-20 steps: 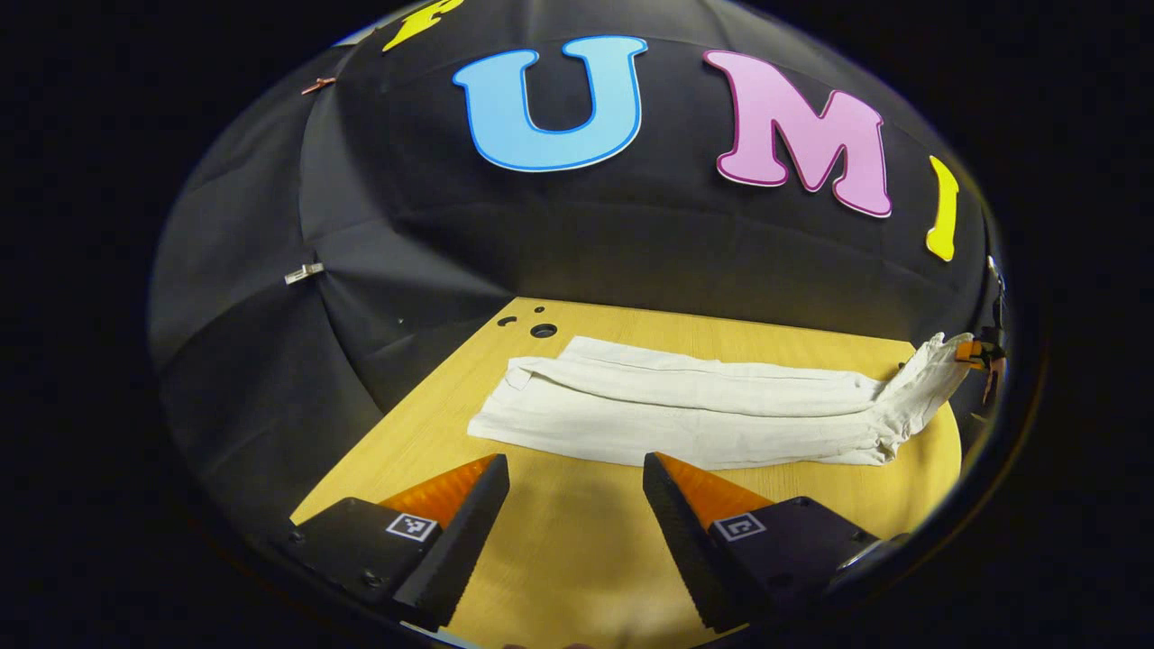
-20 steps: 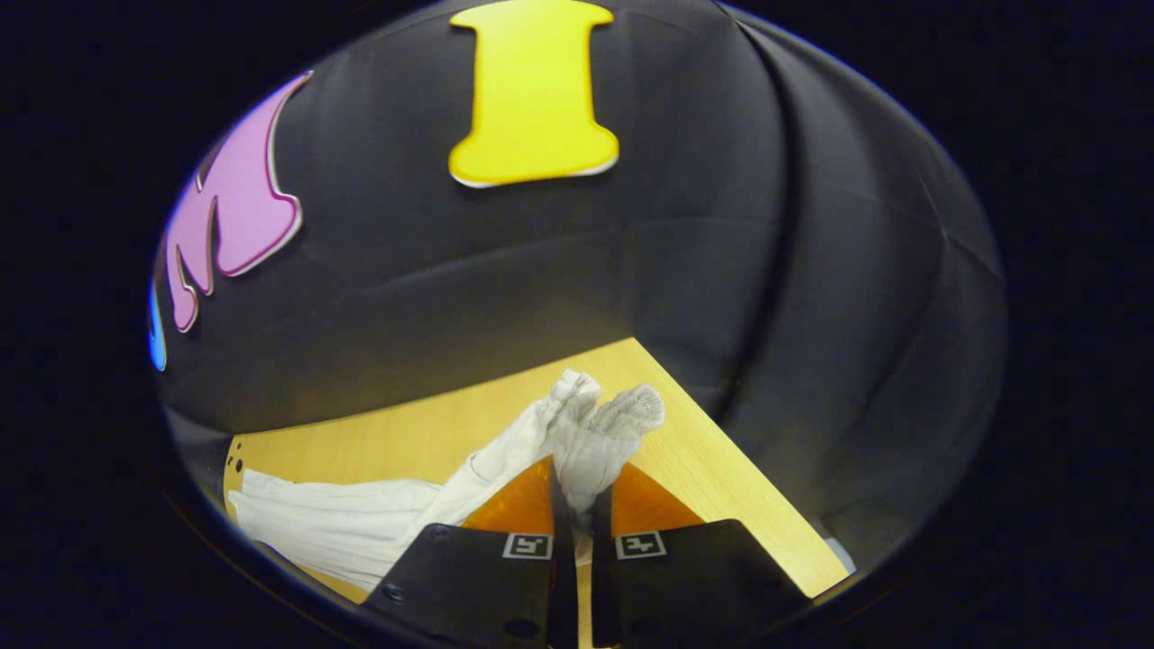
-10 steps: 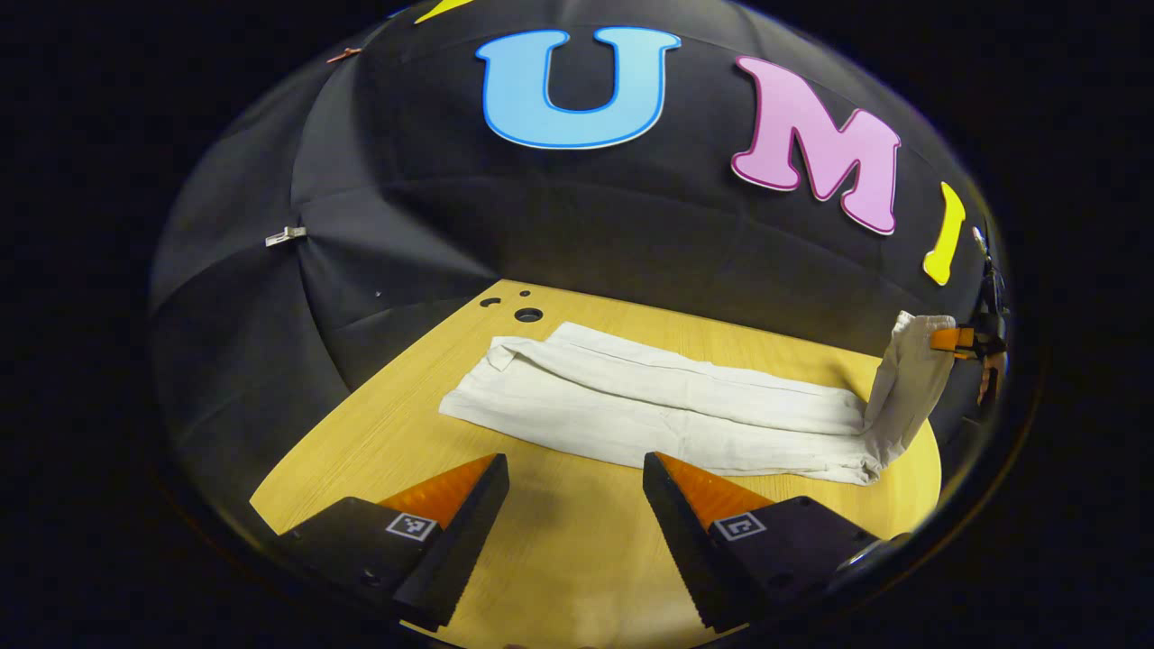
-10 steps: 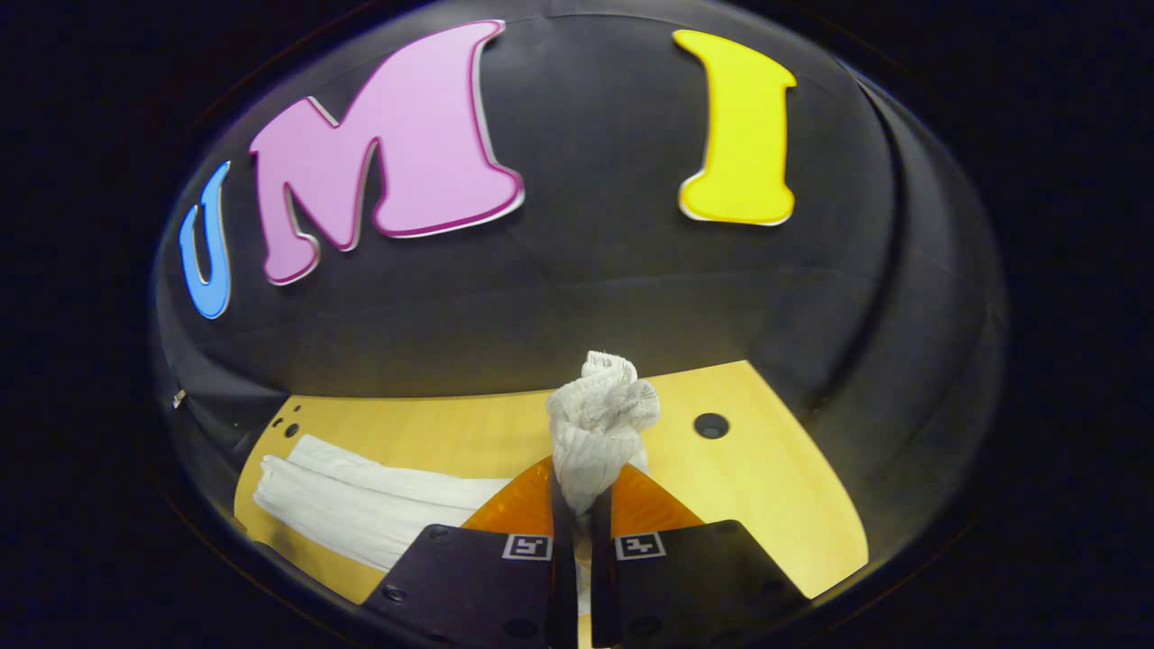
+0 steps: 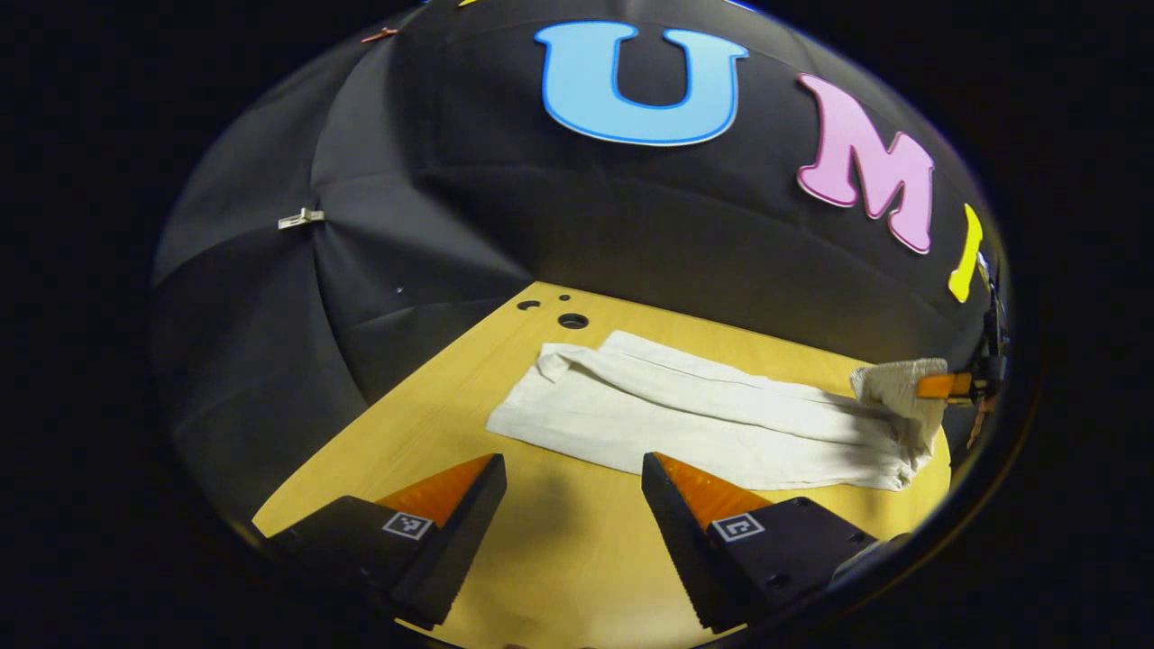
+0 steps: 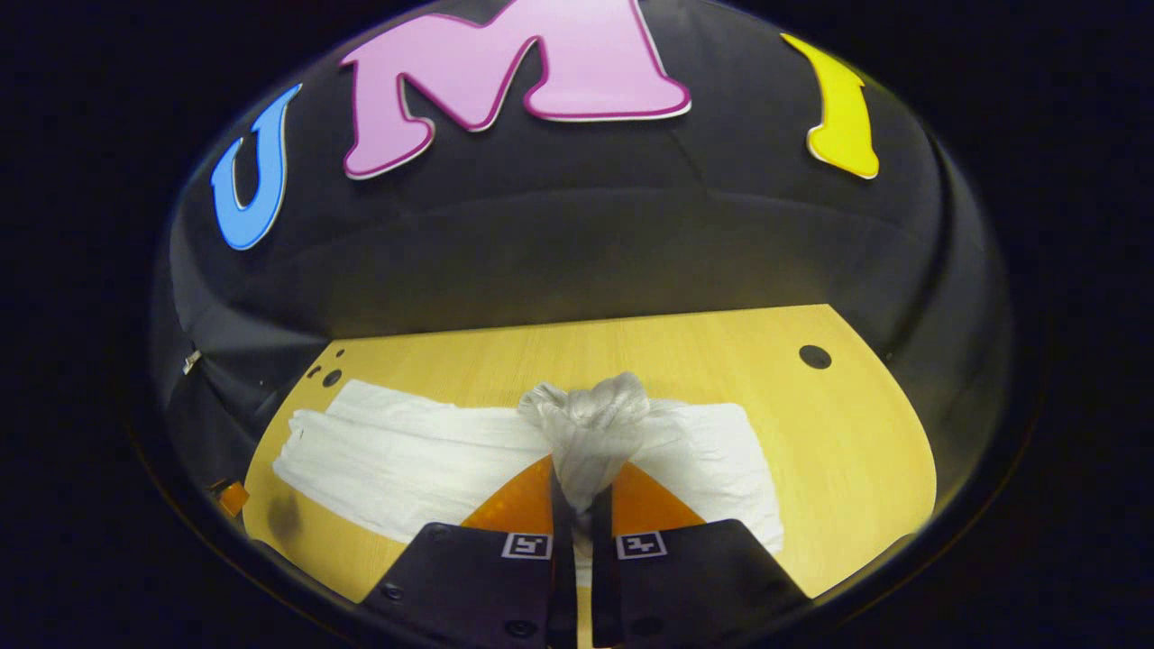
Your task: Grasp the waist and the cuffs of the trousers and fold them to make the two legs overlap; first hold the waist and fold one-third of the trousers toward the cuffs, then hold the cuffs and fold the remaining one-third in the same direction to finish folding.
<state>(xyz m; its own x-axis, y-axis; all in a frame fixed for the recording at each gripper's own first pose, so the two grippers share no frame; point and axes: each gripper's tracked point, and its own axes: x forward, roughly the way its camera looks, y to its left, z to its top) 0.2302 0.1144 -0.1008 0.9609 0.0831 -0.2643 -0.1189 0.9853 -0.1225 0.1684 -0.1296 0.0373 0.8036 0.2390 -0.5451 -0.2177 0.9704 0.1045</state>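
Trousers lie flat along the middle of the desk. Right gripper pinches one bunched end tight; I think it should carry that end low and lay it down smooth. Left gripper gapes wide near the front edge, holding nothing.

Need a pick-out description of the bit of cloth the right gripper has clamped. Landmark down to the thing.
Start at the wooden table, where white trousers lie flat as a long strip. At one end the right gripper is shut on a bunched end of them. It is the one crumpled, lifted knot of cloth; the rest lies smooth on the wood.
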